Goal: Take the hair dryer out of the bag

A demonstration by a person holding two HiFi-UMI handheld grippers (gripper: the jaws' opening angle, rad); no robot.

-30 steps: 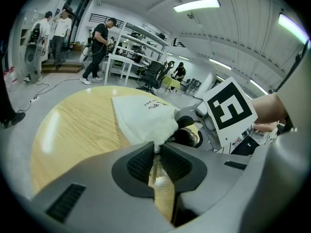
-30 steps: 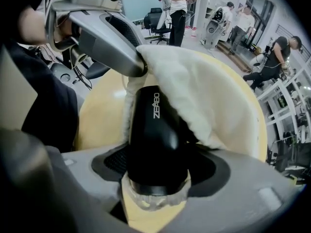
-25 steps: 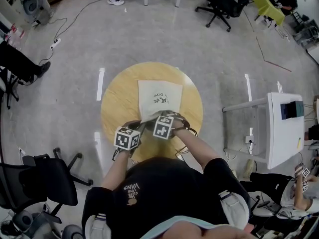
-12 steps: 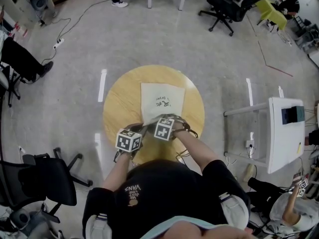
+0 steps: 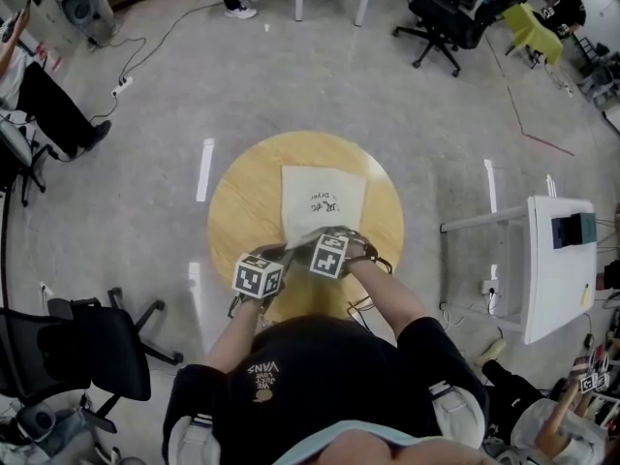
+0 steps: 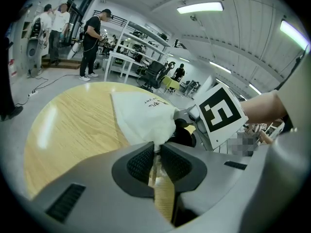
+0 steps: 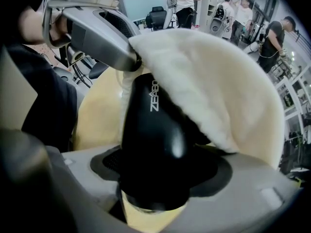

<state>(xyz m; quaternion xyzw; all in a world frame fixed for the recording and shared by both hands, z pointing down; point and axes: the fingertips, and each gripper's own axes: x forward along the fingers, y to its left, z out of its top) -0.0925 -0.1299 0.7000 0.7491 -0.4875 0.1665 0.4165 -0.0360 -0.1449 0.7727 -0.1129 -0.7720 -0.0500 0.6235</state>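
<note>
White bag mouth, six o'clock on the table: my left gripper pinches it, my right gripper clamps the hair dryer, only partly out.

Head cam sat above the person, who filled the frame's bottom edge. It faced steeply down from far off: whole round surface, plus floor & chairs around it. Left claw cam rode low, just behind its jaws, and looked along the surface twd shelves at the room's far side; v. close to bag. Right claw cam pointed nearly straight down, tightest of the 3, hair dryer filling mid-frame. All 3 shared bag & surface. Each claw cam also caught the other claw; head cam caught both.
</note>
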